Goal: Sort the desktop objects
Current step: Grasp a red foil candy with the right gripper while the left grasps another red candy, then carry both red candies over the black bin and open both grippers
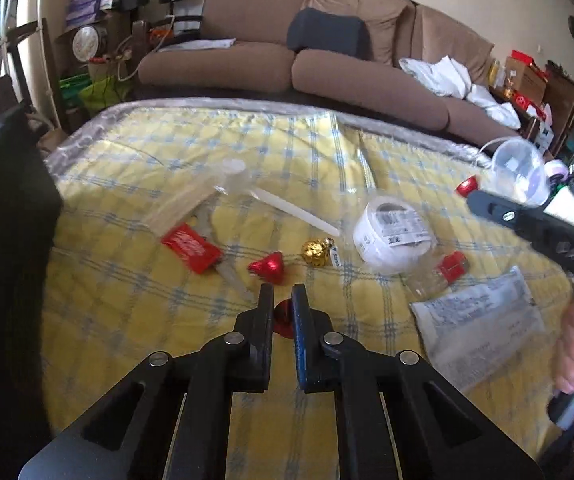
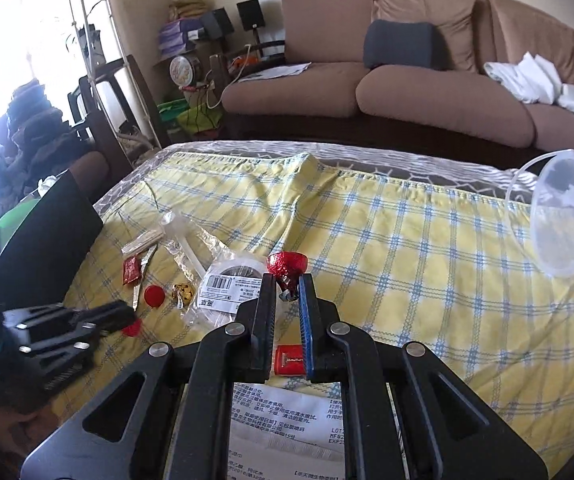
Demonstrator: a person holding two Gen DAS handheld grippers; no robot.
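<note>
Left wrist view: left tool (image 1: 283, 294) clamps a red foil candy (image 1: 283, 318) on the bench (image 1: 127, 320); right tool (image 2: 288, 282), at 3 o'clock, grips another red candy (image 2: 287, 266) aloft, so next deposit it into the clear bowl (image 2: 563, 224).

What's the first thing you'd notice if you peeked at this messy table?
Shiny red foil candies! The right gripper holds one red candy up above the yellow checked cloth, and the left gripper pinches another red candy down on the cloth. Just beyond sit a gold candy and a clear plastic bowl at the right edge.
</note>
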